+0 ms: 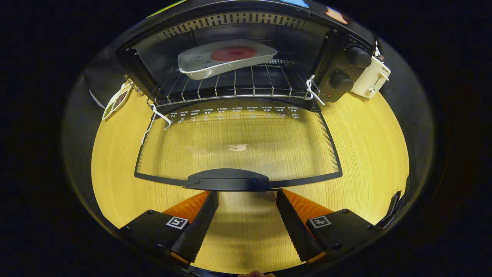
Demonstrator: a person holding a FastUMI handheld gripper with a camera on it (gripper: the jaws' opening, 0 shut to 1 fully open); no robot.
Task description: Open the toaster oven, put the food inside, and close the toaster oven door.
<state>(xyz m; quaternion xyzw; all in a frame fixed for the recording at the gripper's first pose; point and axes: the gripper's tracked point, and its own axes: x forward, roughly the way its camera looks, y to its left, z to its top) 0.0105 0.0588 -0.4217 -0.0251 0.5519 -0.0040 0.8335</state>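
The black toaster oven with two round control knobs on its side panel stands well beyond the gripper's fingers, its cavity open. Its glass door, black-framed with a black handle on its free edge, is folded fully down and lies flat, the handle just ahead of the fingertips. The food, a white rectangular tray with a red round centre, rests on the wire rack inside the cavity.

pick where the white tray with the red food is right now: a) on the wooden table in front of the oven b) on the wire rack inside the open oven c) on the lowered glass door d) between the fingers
b: the white rectangular tray holding red food sits on the metal wire rack inside the black toaster oven, beyond its lowered glass door; the gripper fingers are open just short of the door's black handle.
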